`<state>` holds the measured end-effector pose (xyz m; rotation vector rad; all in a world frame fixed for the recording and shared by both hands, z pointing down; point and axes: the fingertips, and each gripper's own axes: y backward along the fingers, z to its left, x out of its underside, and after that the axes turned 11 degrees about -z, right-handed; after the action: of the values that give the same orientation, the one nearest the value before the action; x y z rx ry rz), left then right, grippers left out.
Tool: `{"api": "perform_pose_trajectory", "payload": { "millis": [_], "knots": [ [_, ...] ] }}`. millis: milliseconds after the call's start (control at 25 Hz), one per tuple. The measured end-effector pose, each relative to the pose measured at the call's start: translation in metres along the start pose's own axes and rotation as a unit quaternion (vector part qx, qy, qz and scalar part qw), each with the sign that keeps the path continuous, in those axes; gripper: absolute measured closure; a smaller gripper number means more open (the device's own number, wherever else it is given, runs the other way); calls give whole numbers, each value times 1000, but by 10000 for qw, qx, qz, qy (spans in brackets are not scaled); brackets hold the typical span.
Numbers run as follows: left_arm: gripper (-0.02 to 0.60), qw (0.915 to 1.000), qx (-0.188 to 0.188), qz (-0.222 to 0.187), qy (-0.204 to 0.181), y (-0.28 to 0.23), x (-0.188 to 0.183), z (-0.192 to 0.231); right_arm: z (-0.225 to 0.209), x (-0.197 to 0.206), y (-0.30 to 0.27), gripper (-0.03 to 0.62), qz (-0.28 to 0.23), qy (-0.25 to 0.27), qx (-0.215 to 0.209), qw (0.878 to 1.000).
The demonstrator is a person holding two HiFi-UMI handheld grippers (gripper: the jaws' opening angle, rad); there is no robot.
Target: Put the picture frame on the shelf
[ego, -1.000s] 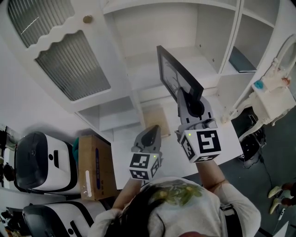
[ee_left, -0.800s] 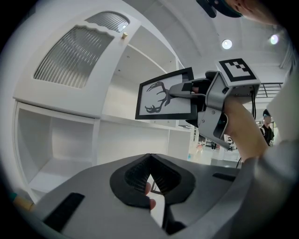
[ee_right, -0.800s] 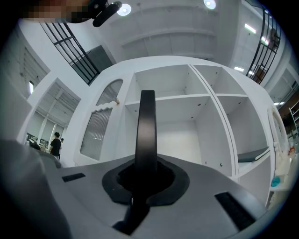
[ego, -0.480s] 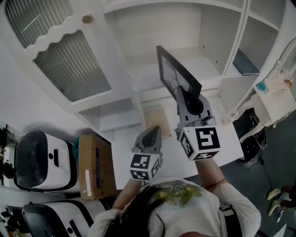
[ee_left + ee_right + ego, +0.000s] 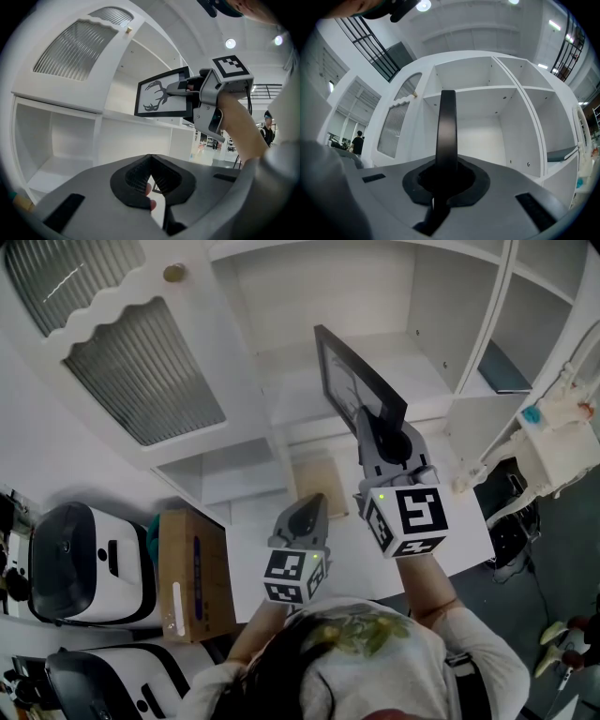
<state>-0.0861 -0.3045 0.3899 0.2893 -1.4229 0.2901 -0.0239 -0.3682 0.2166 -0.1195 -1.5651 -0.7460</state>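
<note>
Up in front of the open shelf [image 5: 281,381] bay, the right gripper [image 5: 378,434] has the frame [image 5: 352,381] upright and edge-on to the bay. Its jaws are clamped nearly closed on the frame's thin lower edge. Frame is in the air, short of the shelf board and touching nothing else. Left gripper [image 5: 307,507] hangs lower, near the counter, tips together, empty.

Risks, as judged from here:
- The grip is a narrow pinch on one edge with most of the frame above the jaws, so it could swivel or slip if moved fast or bumped.
- The top corner could clip the board above or the divider [image 5: 473,324] on the way in, since the frame stands tall.
- Set down edge-on or leaning, it may topple on release. I can't tell if it has a back stand.
- The door [image 5: 141,371] stands open to the left, so a wide swing could hit it.
</note>
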Motion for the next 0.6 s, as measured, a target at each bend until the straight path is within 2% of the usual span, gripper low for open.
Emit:
{"api": "perform_pose_trajectory", "payload": {
  "millis": [600],
  "knots": [
    [560, 10000, 28, -7, 28, -12, 1, 10, -1, 9, -18, 559, 47, -44, -56, 10000]
  ]
}}
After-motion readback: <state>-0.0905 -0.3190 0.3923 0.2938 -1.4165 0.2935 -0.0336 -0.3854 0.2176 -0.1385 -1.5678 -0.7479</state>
